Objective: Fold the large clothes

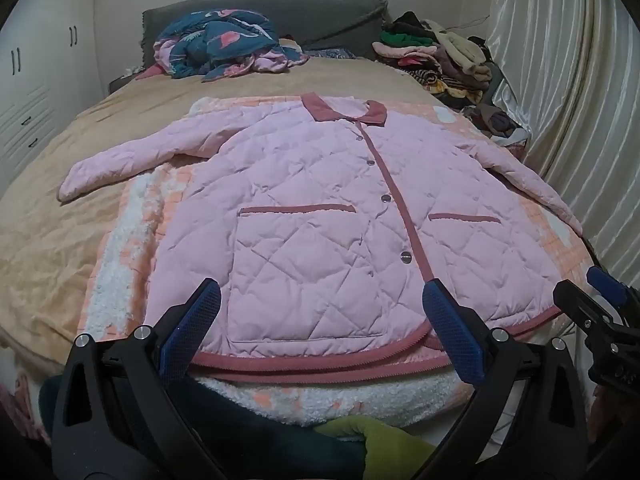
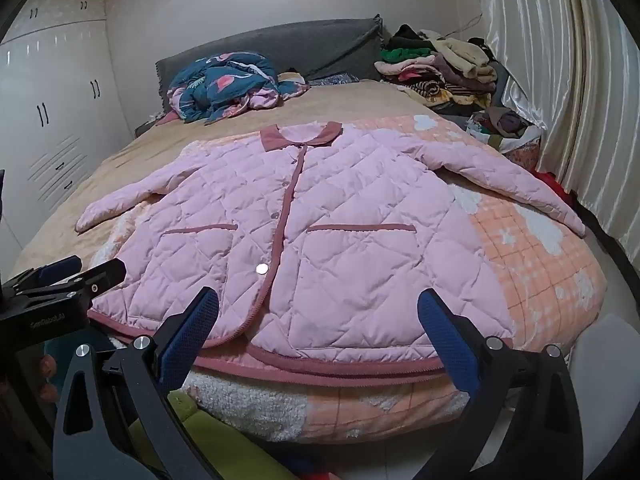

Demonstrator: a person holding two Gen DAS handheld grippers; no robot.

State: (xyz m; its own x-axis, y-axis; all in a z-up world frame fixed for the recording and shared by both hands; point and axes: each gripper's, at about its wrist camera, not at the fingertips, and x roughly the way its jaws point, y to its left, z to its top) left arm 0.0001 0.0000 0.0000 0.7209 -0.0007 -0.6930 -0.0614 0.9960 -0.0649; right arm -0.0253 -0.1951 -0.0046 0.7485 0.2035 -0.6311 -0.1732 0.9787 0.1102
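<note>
A pink jacket point(image 1: 320, 216) lies flat on the bed point(image 1: 60, 240), front side up, with both sleeves spread out to the sides. It is buttoned shut, and its dark pink collar point(image 1: 344, 110) points toward the grey headboard point(image 1: 280, 12). Under the jacket is an orange blanket point(image 2: 540, 272) with white fluffy patches. The jacket's bottom edge sits near the foot of the bed, close to both grippers. The left gripper point(image 1: 320, 332) hangs over that bottom edge, with its blue fingers point(image 1: 192, 332) wide apart and nothing between them but air. The right gripper point(image 2: 316, 336) does the same a bit farther right, its fingers point(image 2: 448, 340) spread wide and holding nothing. Each gripper shows up at the side of the other one's view. Far back on the bed there is a blue and pink quilt point(image 1: 224, 44) in a heap. A pile of clothes point(image 1: 436, 56) sits in the back corner by the shiny curtain point(image 1: 568, 100). White cupboards point(image 2: 52, 112) stand along the left wall.
</note>
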